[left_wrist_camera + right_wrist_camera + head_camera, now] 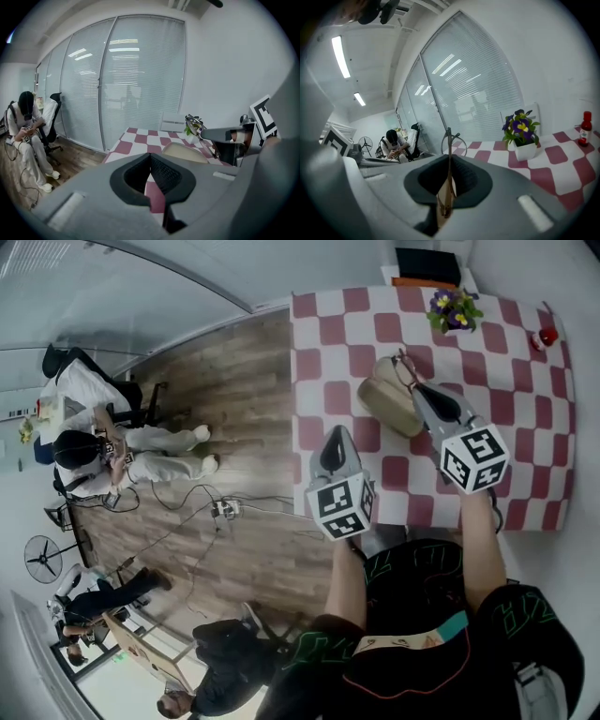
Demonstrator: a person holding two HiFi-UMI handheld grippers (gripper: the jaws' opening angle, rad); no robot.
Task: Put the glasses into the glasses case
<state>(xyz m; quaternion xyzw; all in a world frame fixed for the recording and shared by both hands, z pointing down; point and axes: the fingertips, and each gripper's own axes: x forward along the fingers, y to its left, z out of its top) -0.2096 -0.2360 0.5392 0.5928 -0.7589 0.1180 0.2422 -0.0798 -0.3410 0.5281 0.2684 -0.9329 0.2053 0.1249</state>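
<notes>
The left claw (337,435) hangs closed with nothing in it over the near edge of the checked table (323,334). Just right of it the beige glasses case (384,399) lies on the table. The right claw (421,392) is clamped on a temple of the glasses (405,367), which it holds just beside the case.

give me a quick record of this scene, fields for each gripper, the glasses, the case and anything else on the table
left gripper: shut, empty, over the table
right gripper: shut on one arm of the glasses
glasses: held off the table, close to the case, not in it
case: beige, lying on the checked cloth
other things: potted flowers, red bottle, both at the far side
task state: glasses not yet in the case
</notes>
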